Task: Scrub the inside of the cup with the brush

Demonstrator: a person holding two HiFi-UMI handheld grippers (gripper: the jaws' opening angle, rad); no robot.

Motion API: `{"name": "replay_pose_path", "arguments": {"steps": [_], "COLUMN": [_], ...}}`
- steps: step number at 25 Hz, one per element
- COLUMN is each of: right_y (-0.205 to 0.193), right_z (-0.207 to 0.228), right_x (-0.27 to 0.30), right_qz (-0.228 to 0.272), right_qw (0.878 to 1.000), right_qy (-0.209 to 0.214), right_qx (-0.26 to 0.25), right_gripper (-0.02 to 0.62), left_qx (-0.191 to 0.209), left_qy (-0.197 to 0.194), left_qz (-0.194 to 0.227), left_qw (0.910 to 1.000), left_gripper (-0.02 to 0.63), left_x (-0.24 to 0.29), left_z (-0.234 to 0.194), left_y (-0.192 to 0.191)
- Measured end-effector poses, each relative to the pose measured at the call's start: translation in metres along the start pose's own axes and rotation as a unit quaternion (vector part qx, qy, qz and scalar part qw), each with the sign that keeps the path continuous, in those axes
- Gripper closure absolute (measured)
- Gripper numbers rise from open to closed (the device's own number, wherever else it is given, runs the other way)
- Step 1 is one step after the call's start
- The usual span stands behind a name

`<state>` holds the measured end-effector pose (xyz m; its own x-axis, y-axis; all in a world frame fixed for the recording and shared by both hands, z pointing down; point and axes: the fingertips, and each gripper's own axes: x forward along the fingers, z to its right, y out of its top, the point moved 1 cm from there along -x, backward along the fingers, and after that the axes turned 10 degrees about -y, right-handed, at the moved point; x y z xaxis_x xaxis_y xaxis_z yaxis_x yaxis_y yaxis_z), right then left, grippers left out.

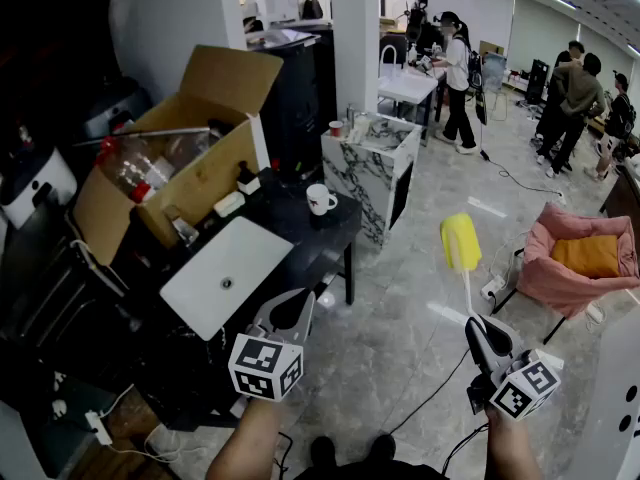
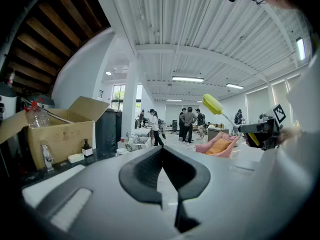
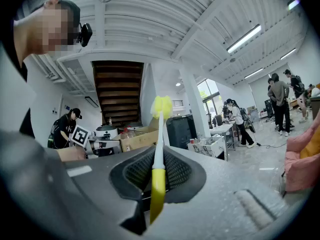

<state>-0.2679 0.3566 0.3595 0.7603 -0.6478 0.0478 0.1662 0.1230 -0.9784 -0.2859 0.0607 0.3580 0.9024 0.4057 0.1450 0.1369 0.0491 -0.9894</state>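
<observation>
A white cup (image 1: 320,199) stands on the black table (image 1: 330,233), well ahead of both grippers. My right gripper (image 1: 473,324) (image 3: 159,156) is shut on the brush's yellow handle (image 3: 157,186). Its white stem rises to the yellow brush head (image 1: 461,241) (image 3: 161,105), high above the floor. My left gripper (image 1: 297,306) (image 2: 162,156) is shut with nothing between its jaws and hangs near the table's front corner. In the left gripper view, the brush (image 2: 212,104) and the right gripper (image 2: 260,131) show at the right.
An open cardboard box (image 1: 190,158) with a plastic bottle, a small dark bottle (image 1: 246,177) and a white basin (image 1: 225,273) share the table. A marble-patterned cabinet (image 1: 370,158) stands behind it and a pink seat (image 1: 585,258) at right. Cables lie on the floor; people stand far back.
</observation>
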Motion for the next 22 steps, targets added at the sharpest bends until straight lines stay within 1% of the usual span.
{"name": "replay_pose_path", "arguments": {"steps": [7, 13, 18, 22], "right_y": [-0.004, -0.005, 0.002, 0.005], "right_z": [0.001, 0.005, 0.013, 0.029], "right_x": [-0.009, -0.012, -0.015, -0.025], "right_qz": [0.001, -0.001, 0.008, 0.012], "right_qw": [1.000, 1.000, 0.998, 0.997], "right_qy": [-0.001, 0.007, 0.043, 0.065], "right_qx": [0.011, 0.011, 0.035, 0.049], "right_gripper": [0.557, 0.557, 0.554, 0.552], "left_qx": [-0.002, -0.001, 0.008, 0.008], "left_qy": [-0.007, -0.004, -0.006, -0.001], "left_qz": [-0.007, -0.013, -0.010, -0.009], "left_qw": [0.9999, 0.9999, 0.9999, 0.9999], "left_gripper": [0.586, 0.586, 0.586, 0.586], "left_x": [0.002, 0.009, 0.023, 0.038], "left_z": [0.012, 0.019, 0.039, 0.062], "left_y": [-0.005, -0.005, 0.001, 0.003]}}
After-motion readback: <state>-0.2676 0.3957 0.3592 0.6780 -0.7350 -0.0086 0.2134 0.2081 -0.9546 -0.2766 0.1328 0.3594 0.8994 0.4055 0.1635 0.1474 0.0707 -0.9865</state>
